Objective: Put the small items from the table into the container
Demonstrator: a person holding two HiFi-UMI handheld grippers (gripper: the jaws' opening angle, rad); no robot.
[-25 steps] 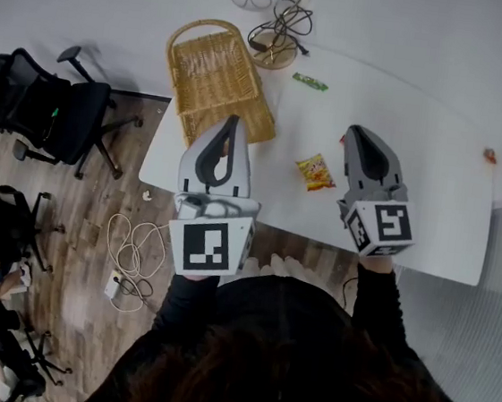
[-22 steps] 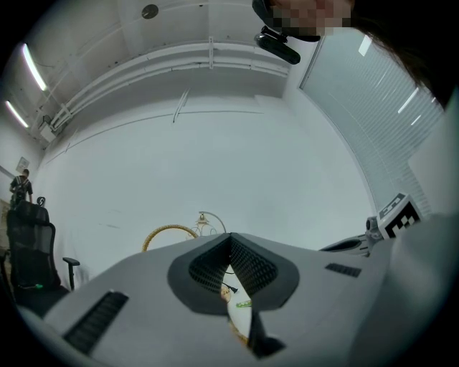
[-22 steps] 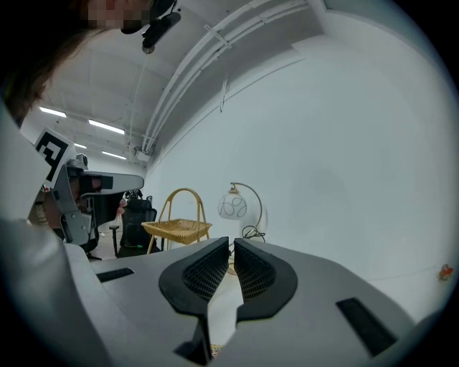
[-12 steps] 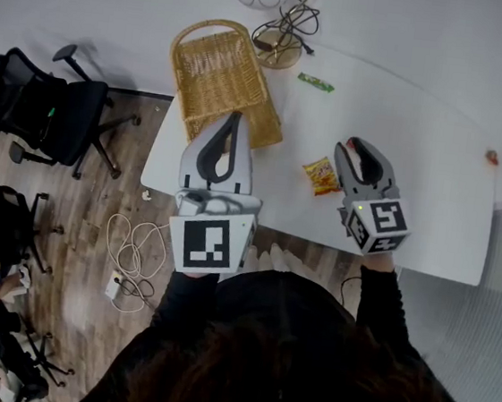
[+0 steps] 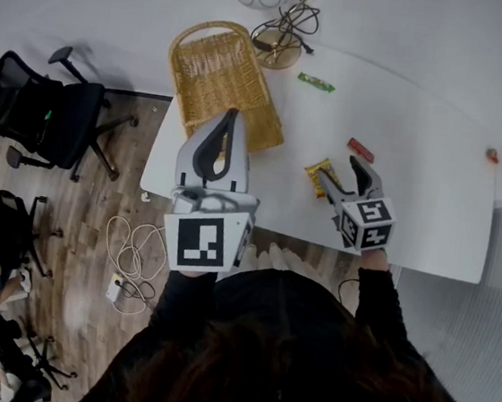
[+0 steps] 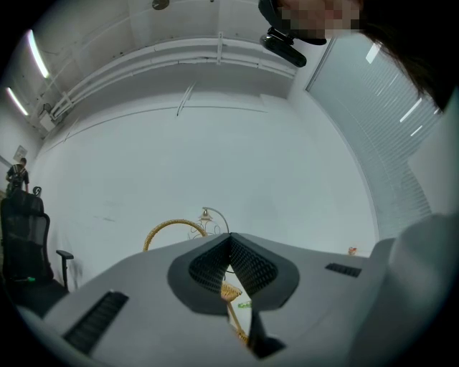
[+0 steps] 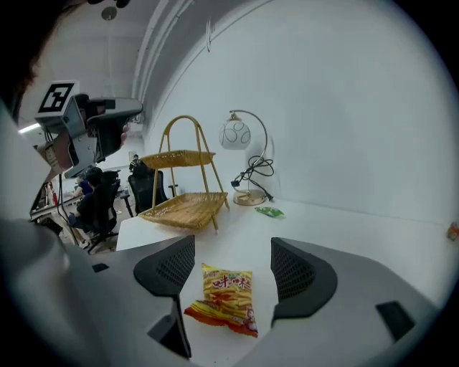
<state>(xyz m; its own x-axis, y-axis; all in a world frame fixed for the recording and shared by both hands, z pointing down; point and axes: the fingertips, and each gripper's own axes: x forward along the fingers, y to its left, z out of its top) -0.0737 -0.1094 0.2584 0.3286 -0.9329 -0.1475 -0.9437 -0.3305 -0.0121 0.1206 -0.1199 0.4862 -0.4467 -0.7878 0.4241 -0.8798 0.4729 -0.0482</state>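
- The right gripper [image 5: 341, 172], at the end of an outstretched sleeve [image 5: 375, 295], tilts down to the table [image 5: 430, 207]. Its 2 jaws are opening, with the snack packet [image 7: 224, 297] lying untouched between them.
- The left gripper [image 5: 232, 123] is held higher, roughly level, by the wicker basket [image 5: 221, 80], with its jaws together.

Bare table [image 5: 431, 198] lies open right of the bag [image 5: 317, 170] and between bag and basket [image 5: 225, 75]. The lower tray [image 7: 185, 209] is open at its front, with the arch [image 7: 188, 120] and upper tray [image 7: 178, 159] standing over it. The left gripper [image 5: 232, 121] hangs at the basket's near edge. Lamp [image 7: 235, 135] and cable [image 5: 290, 20] crowd the far side.
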